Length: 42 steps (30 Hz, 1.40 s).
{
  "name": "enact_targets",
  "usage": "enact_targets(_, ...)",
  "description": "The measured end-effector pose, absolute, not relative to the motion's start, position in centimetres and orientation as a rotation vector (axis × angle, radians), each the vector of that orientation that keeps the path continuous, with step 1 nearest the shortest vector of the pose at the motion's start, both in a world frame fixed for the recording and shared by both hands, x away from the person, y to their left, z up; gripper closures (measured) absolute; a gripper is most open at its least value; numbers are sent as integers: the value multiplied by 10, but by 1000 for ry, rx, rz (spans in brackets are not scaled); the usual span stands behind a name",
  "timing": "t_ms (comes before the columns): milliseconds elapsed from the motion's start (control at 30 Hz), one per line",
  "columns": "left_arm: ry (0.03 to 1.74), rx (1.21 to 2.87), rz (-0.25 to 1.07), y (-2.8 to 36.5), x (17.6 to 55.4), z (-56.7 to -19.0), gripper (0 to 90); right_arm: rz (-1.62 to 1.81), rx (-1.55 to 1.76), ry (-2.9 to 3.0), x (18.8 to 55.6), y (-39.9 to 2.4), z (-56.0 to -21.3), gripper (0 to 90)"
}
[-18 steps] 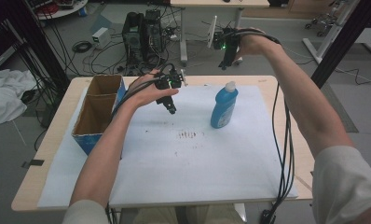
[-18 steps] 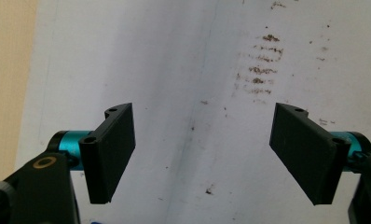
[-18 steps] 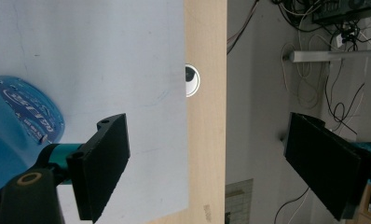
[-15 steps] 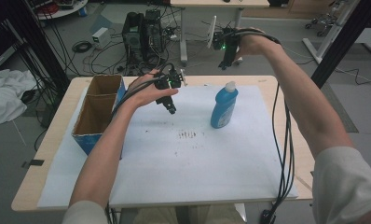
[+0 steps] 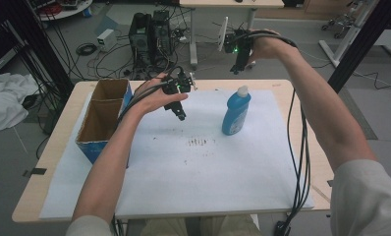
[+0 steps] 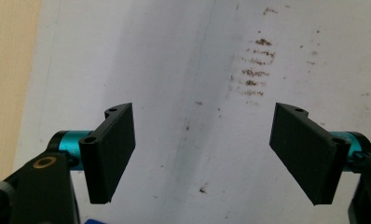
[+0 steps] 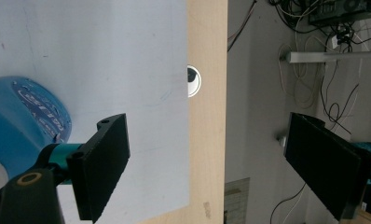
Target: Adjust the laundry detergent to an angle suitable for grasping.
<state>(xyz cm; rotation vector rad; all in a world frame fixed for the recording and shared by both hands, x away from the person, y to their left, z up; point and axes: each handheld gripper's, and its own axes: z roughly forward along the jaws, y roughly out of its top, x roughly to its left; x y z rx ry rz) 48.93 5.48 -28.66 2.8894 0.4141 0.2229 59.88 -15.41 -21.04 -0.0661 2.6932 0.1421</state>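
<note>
Grippers are up in the air, one in each of our hands. Our left gripper [image 5: 180, 114] hangs over the white sheet [image 5: 198, 167] on the table [image 5: 51, 152]. It points down, and its jaws are wide apart with nothing between them. In the left gripper view we see some brown smudges [image 6: 256, 70] on the sheet, past the jaws.

Our right gripper [image 5: 238, 66] is held high over the far edge of the table. Its jaws are wide apart too, and they hold nothing. The blue bottle [image 5: 236, 111] with a white cap stands up straight on the sheet, below that gripper and not touching it. In the right gripper view we see the bottle beside one jaw.

A cardboard box [image 5: 102, 120] sits at the left side of the table, with its top open.
</note>
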Motion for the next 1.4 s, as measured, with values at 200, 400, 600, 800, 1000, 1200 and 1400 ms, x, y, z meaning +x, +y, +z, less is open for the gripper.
enact_targets(200,424,2854,206,49,488,-286,224,139,-63,2689,592,-155,-210,134)
enact_targets(400,423,2846,202,46,487,-287,224,159,-58,2688,591,-156,-207,134)
enact_targets(600,422,2866,211,52,488,-286,224,182,-47,2688,589,-161,-202,134)
enact_targets(800,456,2764,184,44,484,-285,224,196,-43,2689,588,-162,-199,134)
enact_targets(1000,485,2705,191,37,482,-287,224,138,-65,2692,598,-154,-210,134)
enact_targets(1200,498,2606,193,15,475,-291,224,194,-12,2689,589,-166,-195,134)
enact_targets(1400,560,2549,196,3,474,-298,224,197,-23,2688,588,-165,-196,134)
